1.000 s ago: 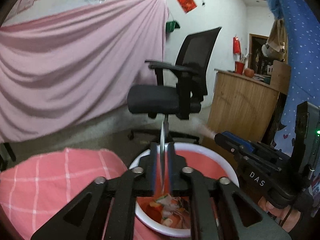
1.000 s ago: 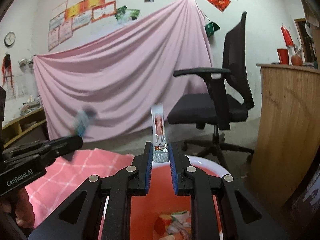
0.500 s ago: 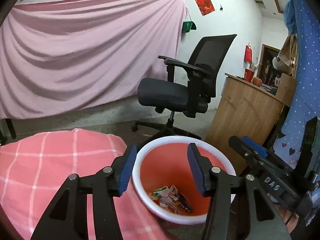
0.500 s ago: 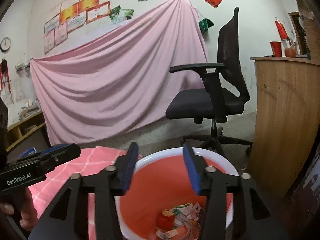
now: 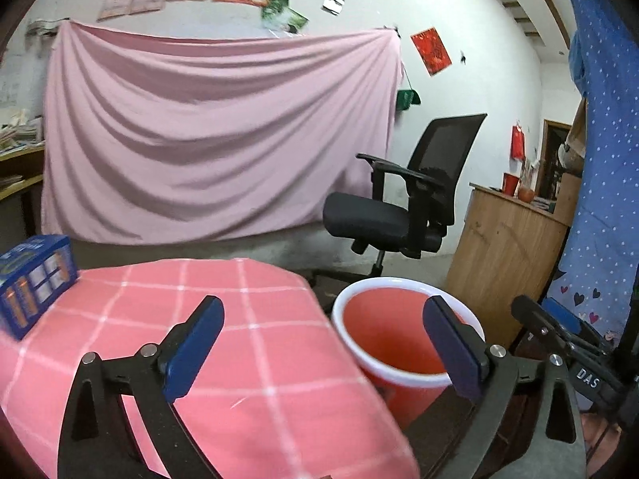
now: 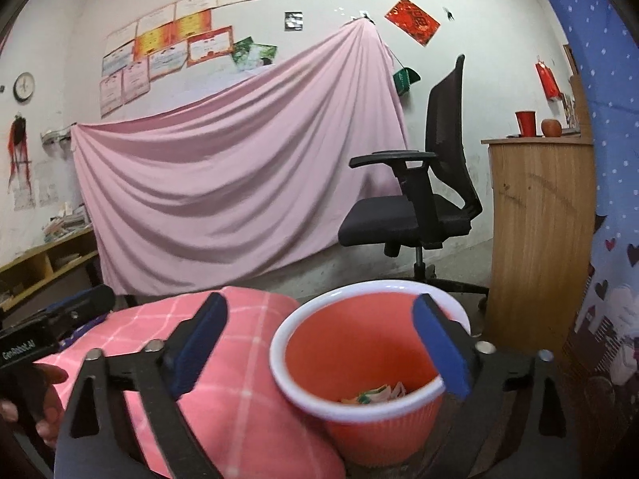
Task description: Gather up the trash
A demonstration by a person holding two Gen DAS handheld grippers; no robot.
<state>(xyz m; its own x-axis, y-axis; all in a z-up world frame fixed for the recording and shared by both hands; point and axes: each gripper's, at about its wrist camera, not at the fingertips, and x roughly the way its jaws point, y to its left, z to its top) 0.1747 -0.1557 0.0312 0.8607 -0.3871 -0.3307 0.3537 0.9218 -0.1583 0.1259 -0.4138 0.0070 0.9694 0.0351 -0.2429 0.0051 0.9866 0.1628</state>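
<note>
The red trash bin (image 5: pixel 399 282) with a white rim stands beside the pink checked table (image 5: pixel 223 311). Crumpled wrappers (image 6: pixel 375 393) lie at the bottom of the bin (image 6: pixel 379 435). My left gripper (image 5: pixel 321 331) hovers over the table's edge to the left of the bin; its jaws are opening wide and nothing is between them. My right gripper (image 6: pixel 319 319) hangs just above the bin's near rim, its jaws also opening and empty. Each gripper shows at the edge of the other's view: right gripper (image 5: pixel 559 331), left gripper (image 6: pixel 60 319).
A blue battery box (image 5: pixel 36 279) sits on the table at the left. Behind the bin are a black office chair (image 5: pixel 399 207) and a wooden counter (image 5: pixel 503 255). A pink sheet (image 5: pixel 215 151) covers the back wall. A hand (image 6: pixel 44 399) holds the left gripper.
Both grippers were shut on thin wrappers; both have opened and no longer hold them. Both have drawn away to the left, so more of the table shows.
</note>
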